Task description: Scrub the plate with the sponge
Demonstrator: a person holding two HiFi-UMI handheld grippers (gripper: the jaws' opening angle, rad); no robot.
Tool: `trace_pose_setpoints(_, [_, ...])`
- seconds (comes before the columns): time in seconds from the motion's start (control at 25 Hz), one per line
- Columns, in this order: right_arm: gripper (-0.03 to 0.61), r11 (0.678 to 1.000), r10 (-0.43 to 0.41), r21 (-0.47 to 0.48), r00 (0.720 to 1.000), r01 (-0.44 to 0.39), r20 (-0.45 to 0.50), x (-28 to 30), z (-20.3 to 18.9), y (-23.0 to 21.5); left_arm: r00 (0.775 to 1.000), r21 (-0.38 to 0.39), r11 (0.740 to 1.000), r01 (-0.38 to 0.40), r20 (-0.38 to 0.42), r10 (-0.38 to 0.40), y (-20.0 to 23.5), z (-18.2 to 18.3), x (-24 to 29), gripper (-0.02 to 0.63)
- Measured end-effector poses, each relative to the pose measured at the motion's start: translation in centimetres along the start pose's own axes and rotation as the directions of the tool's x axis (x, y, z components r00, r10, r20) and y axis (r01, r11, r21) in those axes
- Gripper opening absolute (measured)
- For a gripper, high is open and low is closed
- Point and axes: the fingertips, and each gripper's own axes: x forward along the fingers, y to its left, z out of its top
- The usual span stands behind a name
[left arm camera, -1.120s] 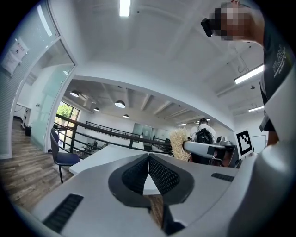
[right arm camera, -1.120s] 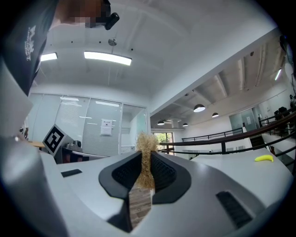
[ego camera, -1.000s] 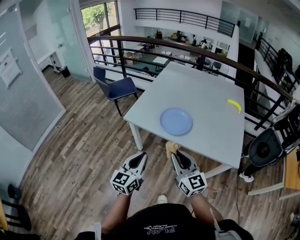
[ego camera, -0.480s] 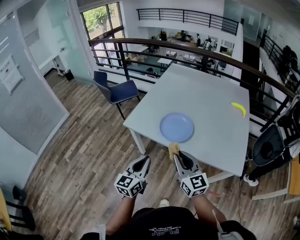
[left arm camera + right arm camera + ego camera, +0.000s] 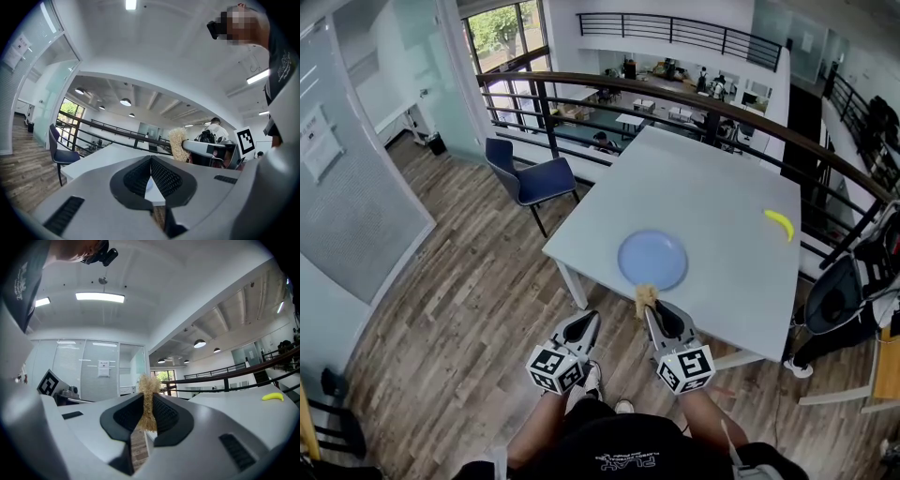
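Observation:
A round blue plate (image 5: 652, 259) lies near the front edge of the grey table (image 5: 712, 187). My right gripper (image 5: 648, 309) is shut on a straw-coloured fibrous sponge (image 5: 645, 297), whose tuft pokes out past the jaws just short of the table's front edge, below the plate. That sponge (image 5: 149, 399) sits pinched between the black pads in the right gripper view. To the left, over the wood floor, my left gripper (image 5: 590, 322) is shut with nothing in it. The left gripper (image 5: 151, 165) view shows the right gripper and sponge (image 5: 178, 143) to its right.
A yellow banana (image 5: 780, 224) lies at the table's right side. A blue chair (image 5: 530, 178) stands left of the table. A dark railing (image 5: 694, 103) runs behind it, and a black office chair (image 5: 839, 295) stands at the right. Wood floor (image 5: 441, 309) lies under both grippers.
Both grippers have moved forward toward the table. The sponge now sits closer to the table's front edge and the plate.

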Motion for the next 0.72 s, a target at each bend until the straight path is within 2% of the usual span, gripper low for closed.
trace_pose_setpoints(0.4, [0.067, 0.999, -0.033, -0.033, 0.999, 0.034, 0.015, 5.7, 1.7, -1.7, 0.999, 0.004, 0.999, 0.040, 0.004, -0.040, 4.1, 2.5, 4.3, 0.013])
trace_pose_setpoints(0.72, [0.067, 0.997, -0.051, -0.052, 0.999, 0.052, 0.020, 10.5, 1.0, -2.3, 0.998, 0.022, 0.998, 0.062, -0.006, -0.062, 8.6, 3.3, 6.9, 0.014])
